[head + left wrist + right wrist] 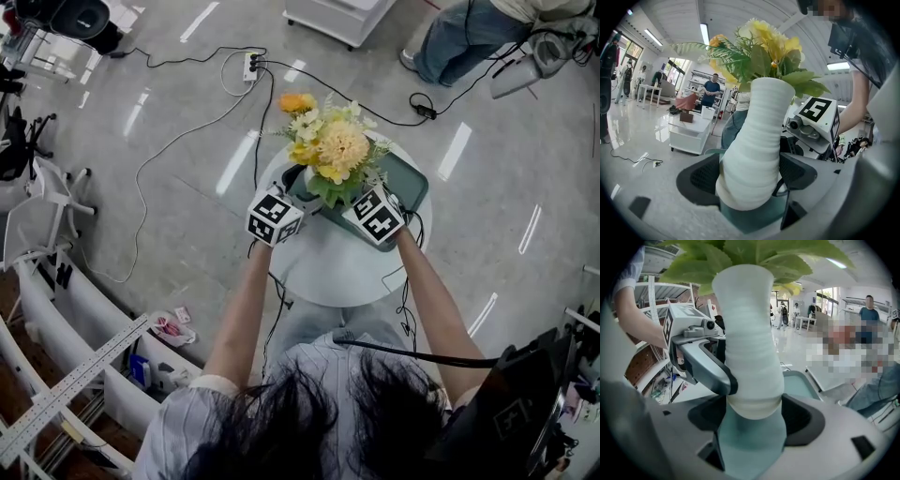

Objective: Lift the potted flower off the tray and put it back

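The potted flower is a white ribbed vase (757,140) with yellow and cream blooms (339,148). It is over the teal tray (412,183) on a small round white table (328,267). My left gripper (752,176) is shut on the vase's lower part, one dark pad on each side. My right gripper (754,420) is shut on the same lower part from the opposite side. In the left gripper view the vase leans to the right. Teal tray (801,383) shows under its base; whether the base touches the tray I cannot tell. In the head view the blooms hide the vase.
Black cables and a power strip (251,64) lie on the glossy floor beyond the table. A white cart (337,14) and a person in jeans (459,37) are at the back. A curved white shelf (56,309) runs along the left, a white chair (37,197) beside it.
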`<control>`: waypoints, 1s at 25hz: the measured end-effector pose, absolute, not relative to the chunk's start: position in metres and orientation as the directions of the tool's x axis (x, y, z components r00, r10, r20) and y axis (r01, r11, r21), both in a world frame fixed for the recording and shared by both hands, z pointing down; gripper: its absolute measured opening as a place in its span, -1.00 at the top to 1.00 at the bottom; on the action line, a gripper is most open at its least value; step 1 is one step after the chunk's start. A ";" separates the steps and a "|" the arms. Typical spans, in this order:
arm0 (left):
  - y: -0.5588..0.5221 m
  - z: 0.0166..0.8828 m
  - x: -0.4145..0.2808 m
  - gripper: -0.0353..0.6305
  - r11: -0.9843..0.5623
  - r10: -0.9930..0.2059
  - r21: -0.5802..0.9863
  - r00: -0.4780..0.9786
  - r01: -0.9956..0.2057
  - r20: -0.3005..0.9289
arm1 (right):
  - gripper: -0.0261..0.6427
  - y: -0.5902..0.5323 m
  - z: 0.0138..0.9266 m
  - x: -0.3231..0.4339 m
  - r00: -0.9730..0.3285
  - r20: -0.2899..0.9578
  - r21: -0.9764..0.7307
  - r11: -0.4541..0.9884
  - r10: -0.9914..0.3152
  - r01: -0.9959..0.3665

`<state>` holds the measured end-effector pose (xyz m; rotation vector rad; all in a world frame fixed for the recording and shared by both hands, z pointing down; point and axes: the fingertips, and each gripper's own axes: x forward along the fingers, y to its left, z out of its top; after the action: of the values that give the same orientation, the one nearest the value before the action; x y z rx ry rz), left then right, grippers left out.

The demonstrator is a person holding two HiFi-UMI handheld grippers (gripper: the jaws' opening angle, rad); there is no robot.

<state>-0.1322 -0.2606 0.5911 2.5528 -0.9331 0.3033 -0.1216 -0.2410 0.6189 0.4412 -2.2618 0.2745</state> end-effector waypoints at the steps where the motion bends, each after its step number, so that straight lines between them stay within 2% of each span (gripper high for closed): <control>1: -0.261 0.594 -0.132 -0.29 -0.694 -0.566 0.300 0.754 -0.654 0.335 | -0.15 -0.242 0.622 -0.121 -0.622 0.750 -0.055 0.915 -0.225 -0.399; 25: -0.265 0.606 -0.133 -0.30 -0.690 -0.566 0.328 0.763 -0.645 0.311 | -0.15 -0.241 0.635 -0.124 -0.707 0.657 -0.091 0.903 -0.262 -0.419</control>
<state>-0.1331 -0.2650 0.6059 2.5387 -0.9196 0.2581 -0.1238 -0.2408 0.6349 0.4849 -2.3909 0.3074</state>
